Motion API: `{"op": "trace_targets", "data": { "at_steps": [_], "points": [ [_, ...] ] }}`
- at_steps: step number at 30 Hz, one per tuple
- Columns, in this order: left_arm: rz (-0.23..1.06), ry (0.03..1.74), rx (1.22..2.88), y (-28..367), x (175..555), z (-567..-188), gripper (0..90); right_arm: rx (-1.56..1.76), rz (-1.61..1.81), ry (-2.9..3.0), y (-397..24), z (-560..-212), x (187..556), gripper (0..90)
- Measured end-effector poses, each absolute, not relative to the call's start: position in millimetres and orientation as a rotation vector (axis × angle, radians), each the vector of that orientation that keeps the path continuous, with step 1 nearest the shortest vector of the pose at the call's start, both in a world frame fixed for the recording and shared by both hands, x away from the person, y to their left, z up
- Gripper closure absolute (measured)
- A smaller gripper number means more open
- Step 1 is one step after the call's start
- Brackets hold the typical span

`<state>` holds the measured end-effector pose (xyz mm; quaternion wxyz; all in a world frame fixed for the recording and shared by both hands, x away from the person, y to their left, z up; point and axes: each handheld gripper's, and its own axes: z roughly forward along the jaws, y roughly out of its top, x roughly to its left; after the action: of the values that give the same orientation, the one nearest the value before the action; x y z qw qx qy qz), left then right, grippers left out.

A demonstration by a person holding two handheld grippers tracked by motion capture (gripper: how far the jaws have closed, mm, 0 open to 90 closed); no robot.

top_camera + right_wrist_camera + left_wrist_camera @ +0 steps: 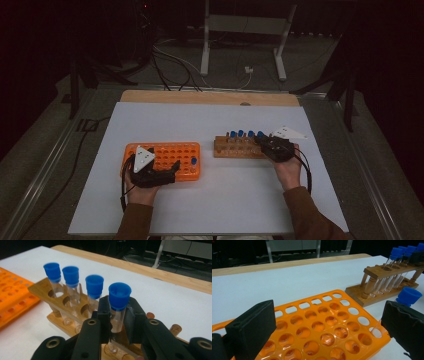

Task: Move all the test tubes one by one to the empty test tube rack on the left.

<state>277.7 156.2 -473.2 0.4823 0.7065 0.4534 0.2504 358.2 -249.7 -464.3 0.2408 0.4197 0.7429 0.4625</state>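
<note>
White sheeting covered the surface (210, 125), with a dark floor, cables and a stand's legs beyond its wooden far edge. Right claw (117, 315): clenched on the glass body of a blue-capped test tube (119, 303), just under the cap, the tube seated upright in the end hole of the wooden rack (41, 290); three more capped tubes (71, 277) stood in the neighbouring holes. Left claw (329, 325): released, its two black pads standing wide on either side of the orange tube rack (322, 325), whether touching it could not be told; one blue-capped tube (408, 296) already stood at that rack's near corner.

Step in hand, as judged: lifting the gripped tube out of the wooden rack for transfer to the orange one. To do it well, the pull should run straight along the tube's axis until the base cleared the upper board, since any sideways lean would lever glass against wood. Grip ought to stay on the glass, not the cap, which might slip off. Bracing the orange rack with the left claw would keep it from sliding at insertion.
</note>
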Motion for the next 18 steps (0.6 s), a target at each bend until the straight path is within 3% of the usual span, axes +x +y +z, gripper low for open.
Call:
{"op": "trace_targets", "data": {
  "at_steps": [18],
  "points": [
    [0.626,1.054,1.721,151.8,276.6,-466.9,0.6,1.110,1.327,1.973,-258.0,-431.3,349.7,76.1]
  ]
}}
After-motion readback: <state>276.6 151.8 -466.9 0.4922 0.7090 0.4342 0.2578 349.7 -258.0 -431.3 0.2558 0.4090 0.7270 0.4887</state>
